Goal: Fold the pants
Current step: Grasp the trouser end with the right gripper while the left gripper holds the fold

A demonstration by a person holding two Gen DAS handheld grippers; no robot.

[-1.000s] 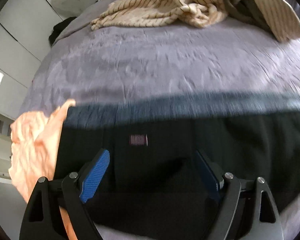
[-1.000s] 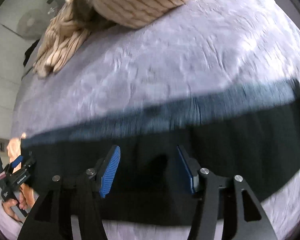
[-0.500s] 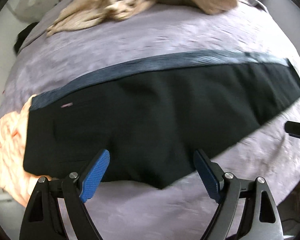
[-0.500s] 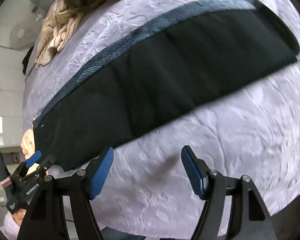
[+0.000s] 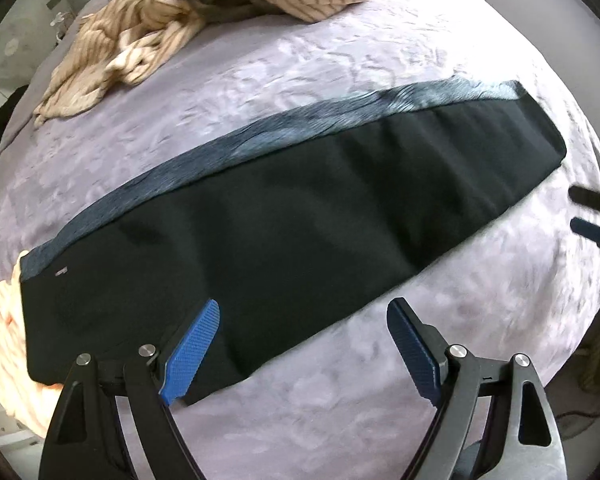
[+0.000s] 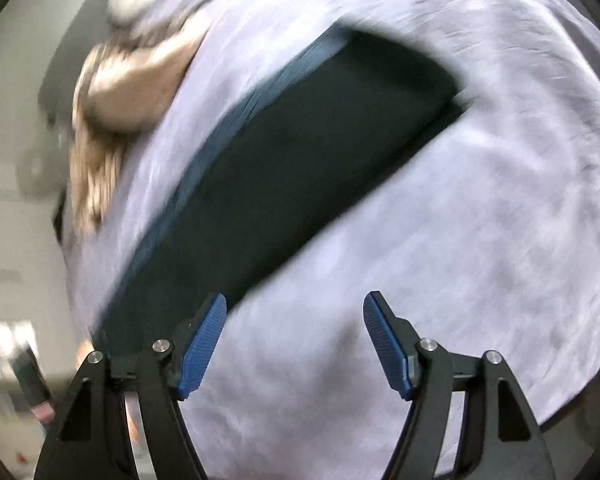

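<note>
Your left gripper [image 5: 302, 344] and right gripper [image 6: 294, 340] both hang wide apart, holding nothing. The black pants [image 5: 292, 232] lie flat and lengthwise on the bed [image 5: 340, 60].

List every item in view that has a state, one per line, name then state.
black pants: laid flat on the bed, folded lengthwise, held by neither gripper
left gripper: open, empty
right gripper: open, empty
striped bedding: crumpled in a heap
peach cloth: bunched at the waistband end
purple bedsheet: spread, wrinkled
</note>
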